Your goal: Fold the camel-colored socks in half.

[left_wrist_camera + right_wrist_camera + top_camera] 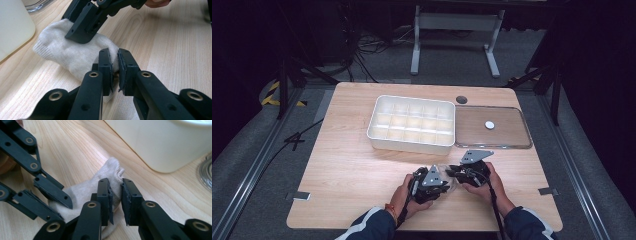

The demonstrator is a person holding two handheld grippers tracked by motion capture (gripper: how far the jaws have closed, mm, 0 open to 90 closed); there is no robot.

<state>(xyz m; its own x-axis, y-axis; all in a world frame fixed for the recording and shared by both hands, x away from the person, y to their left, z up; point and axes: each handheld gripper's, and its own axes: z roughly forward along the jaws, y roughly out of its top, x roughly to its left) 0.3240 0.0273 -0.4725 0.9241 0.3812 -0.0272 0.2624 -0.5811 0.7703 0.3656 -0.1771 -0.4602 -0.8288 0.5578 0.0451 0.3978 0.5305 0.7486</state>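
A pale beige sock point(448, 169) lies on the wooden table point(352, 165) near its front edge, between my two grippers. My left gripper point(448, 186) comes at it from the left. In the left gripper view, that gripper point(114, 53) has its jaws pinched on one end of the sock point(62, 52). My right gripper point(452, 173) comes from the right. In the right gripper view, this gripper point(115, 182) has its jaws nearly together with a fold of the sock point(110, 168) squeezed between the pads. Each gripper's fingers point(82, 30) point(53, 192) appear in the other's view, resting on the sock.
A white tray point(412, 144) divided into several compartments stands behind the grippers at the table's middle. To its right lies a clear lid point(512, 127) with a white knob. A round cable hole point(461, 99) sits near the far edge.
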